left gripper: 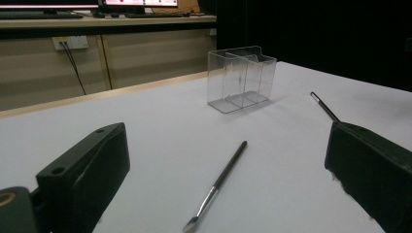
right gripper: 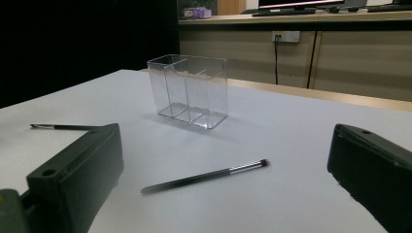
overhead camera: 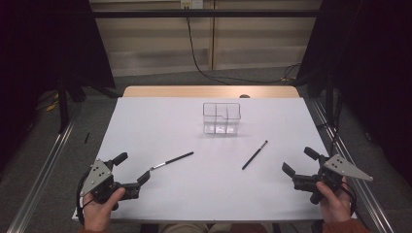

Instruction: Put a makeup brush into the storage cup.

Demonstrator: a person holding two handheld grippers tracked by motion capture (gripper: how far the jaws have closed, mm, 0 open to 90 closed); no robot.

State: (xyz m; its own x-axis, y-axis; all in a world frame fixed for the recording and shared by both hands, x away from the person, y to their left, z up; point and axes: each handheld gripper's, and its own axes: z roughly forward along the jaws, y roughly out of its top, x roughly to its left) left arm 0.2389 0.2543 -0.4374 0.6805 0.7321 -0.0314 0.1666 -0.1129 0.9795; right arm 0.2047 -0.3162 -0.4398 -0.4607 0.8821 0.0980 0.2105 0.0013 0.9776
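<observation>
White table in a dim room; both tools, left and right, gape wide, empty.

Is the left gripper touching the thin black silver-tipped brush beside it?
Apart. The left gripper view shows the brush lying on the table between the left gripper's open jaws, clear of both.

Two thin dark makeup brushes lie flat on the white table. The left brush has a silver collar and a flat tip at its near end, pointing toward the left table corner. The right brush lies slanted, well apart from it, its tip toward the far side. A clear plastic organizer with compartments stands upright beyond them, empty.
</observation>
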